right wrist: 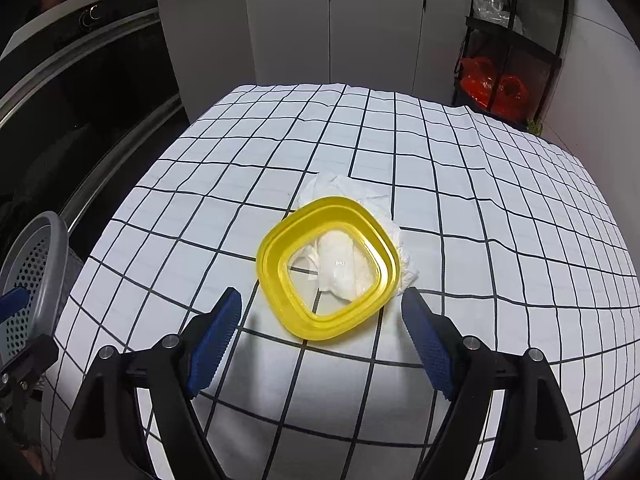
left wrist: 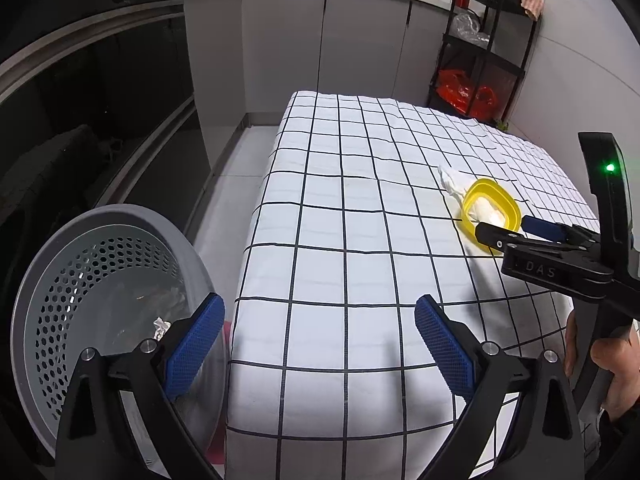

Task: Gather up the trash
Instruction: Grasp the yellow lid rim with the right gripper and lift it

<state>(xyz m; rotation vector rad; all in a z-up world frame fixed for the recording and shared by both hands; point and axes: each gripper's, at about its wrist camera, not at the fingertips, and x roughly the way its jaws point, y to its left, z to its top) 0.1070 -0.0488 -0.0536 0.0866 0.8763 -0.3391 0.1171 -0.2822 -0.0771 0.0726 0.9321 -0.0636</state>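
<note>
You are holding the right tongs (right wrist: 322,312) wide, empty, just short of the yellow plastic lid (right wrist: 328,268) lying over a crumpled tissue (right wrist: 344,268) near the bench's (right wrist: 500,200) near edge. The lid looks light, stiff, slick: pinch its rim. Your left tongs (left wrist: 320,340) are gaping beside the perforated bin (left wrist: 80,272).

Bright overhead light, heavy fisheye bend

Soft shadows fall on the checked cloth (right wrist: 460,208); glare whitens the tissue (right wrist: 344,268); corners go black, oven glass (left wrist: 100,120) stays dim.

The letters "DAS" stand on the black body of the right gripper (left wrist: 505,227) — at the right side. No other words can be read.
</note>
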